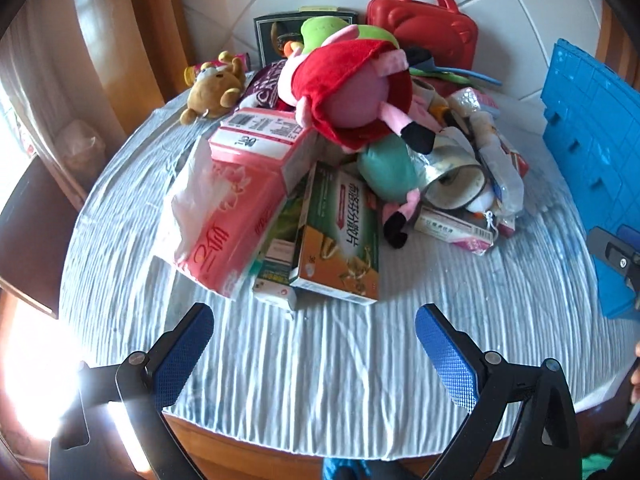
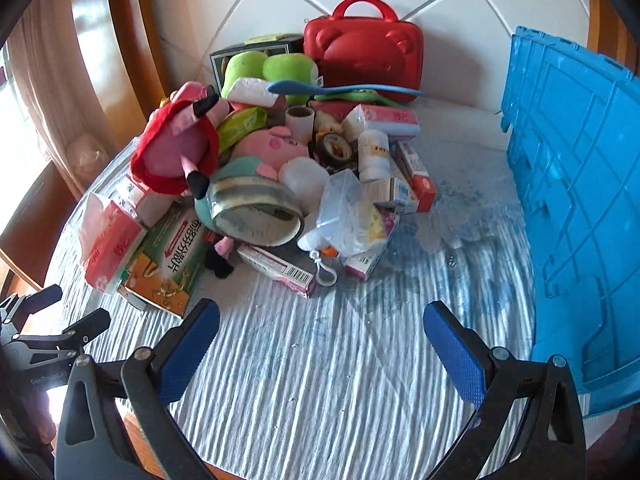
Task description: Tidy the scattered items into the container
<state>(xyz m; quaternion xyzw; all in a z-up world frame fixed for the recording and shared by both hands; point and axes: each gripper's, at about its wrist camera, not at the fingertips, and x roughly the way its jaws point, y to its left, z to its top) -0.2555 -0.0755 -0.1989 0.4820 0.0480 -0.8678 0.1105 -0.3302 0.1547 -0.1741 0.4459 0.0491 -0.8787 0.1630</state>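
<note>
Scattered items are lying in one heap (image 1: pixel 340 152) at the middle of the bench (image 1: pixel 320 380), which is wearing a ribbed pale cloth, and the crate (image 2: pixel 580 200), blue plastic, is standing at the bench's right edge, apart from the heap. We are holding the left gripper (image 1: pixel 314 354) above the near bare cloth with its blue-padded fingers (image 1: pixel 184 356) spread wide and gripping nothing; the right gripper (image 2: pixel 322 354) is hovering likewise, its fingers (image 2: pixel 454 352) wide and empty, close beside the crate's wall. On top of the heap a pink pig (image 1: pixel 352 92) in a red dress is sprawling, its black-tipped leg sticking out toward us. Beneath it a green box (image 1: pixel 340 236) is lying flat at the heap's near edge, touching a pink tissue pack (image 1: pixel 228 216) on its left, and a second pink pack (image 1: pixel 260 136) is resting on top of that one. A tape roll (image 2: pixel 256 216) is leaning against a teal plush (image 1: pixel 384 164), and just right of it a clear bag (image 2: pixel 348 212) is lying over small cartons. A white bottle (image 2: pixel 374 152) is standing upright among the cartons behind the bag. A long box (image 2: pixel 280 270) with a barcode is lying at the front of the heap. At the back a red case (image 2: pixel 364 52) is leaning against the tiled wall, with a green plush (image 2: pixel 268 68) just left of it and a blue spoon (image 2: pixel 340 89) lying across in front. A small brown bear (image 1: pixel 216 92) is sitting at the heap's far left.
</note>
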